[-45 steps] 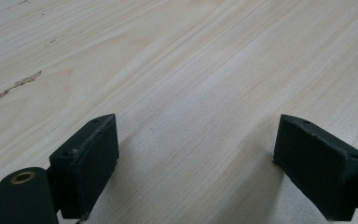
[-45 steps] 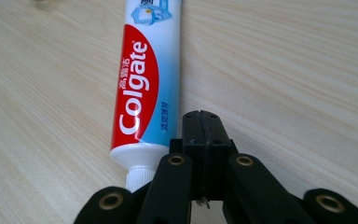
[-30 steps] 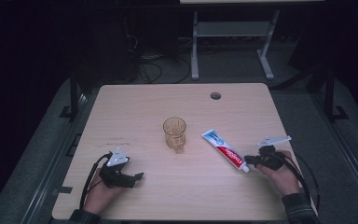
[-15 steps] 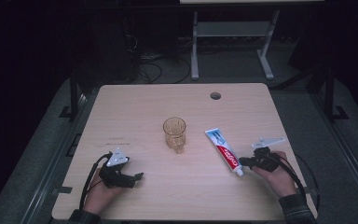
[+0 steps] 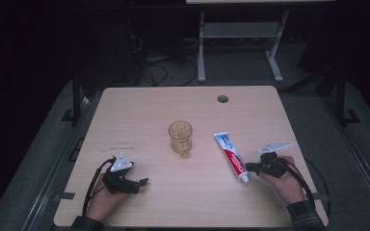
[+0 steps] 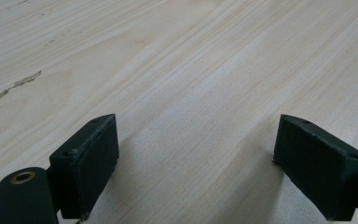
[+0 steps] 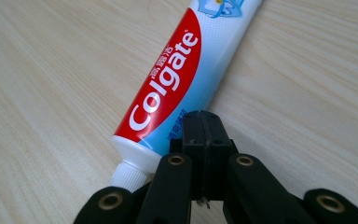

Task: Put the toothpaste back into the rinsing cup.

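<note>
Clearly the toothpaste tube (image 5: 231, 156) lay right of centre in the high view, soft, light and slick; its stiffer cap end looked best to pinch. Beside it the right gripper (image 7: 204, 128) was closed, empty; the left gripper (image 6: 196, 163) gaped wide.

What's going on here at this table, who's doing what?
A person sits at a wooden table holding tongs in each hand. The right tongs are shut with nothing between them, their tip right at the cap end of a Colgate toothpaste tube that lies flat on the table. The left tongs rest open near the front edge, away from everything. An empty amber glass stands upright in the middle, just left of the tube. Nothing has been lifted yet.
</note>
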`<state>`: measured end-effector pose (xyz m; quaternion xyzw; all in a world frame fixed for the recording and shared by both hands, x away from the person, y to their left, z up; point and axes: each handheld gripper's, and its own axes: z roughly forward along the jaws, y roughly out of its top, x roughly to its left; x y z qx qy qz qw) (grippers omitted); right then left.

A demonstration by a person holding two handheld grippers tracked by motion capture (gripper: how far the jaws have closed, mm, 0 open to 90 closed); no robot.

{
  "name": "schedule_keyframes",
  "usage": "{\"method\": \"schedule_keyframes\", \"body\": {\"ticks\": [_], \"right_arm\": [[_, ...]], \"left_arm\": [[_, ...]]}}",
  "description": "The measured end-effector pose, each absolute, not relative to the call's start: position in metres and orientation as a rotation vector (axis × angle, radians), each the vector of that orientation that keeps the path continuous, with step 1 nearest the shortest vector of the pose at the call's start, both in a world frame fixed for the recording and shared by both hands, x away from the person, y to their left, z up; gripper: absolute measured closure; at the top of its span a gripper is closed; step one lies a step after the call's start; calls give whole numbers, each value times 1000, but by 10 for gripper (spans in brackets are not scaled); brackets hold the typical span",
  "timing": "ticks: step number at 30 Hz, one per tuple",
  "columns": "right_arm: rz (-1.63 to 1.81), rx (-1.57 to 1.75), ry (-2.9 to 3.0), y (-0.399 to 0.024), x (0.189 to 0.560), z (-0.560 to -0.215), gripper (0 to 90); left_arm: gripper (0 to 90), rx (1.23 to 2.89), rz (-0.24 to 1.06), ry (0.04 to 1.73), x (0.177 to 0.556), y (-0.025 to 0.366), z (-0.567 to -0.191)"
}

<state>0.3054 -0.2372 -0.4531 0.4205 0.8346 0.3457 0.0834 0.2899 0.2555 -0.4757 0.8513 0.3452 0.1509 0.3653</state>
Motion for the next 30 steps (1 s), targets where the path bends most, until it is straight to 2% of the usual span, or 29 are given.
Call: {"method": "schedule_keyframes", "body": {"ticks": [10,30], "right_arm": [[1048,1355,2432,-239,305,-442,848],[1054,1381,2372,-230,320,-420,562]], "left_arm": [[133,2189,388,887,290,256,-476],[133,2189,387,887,290,255,-476]]}}
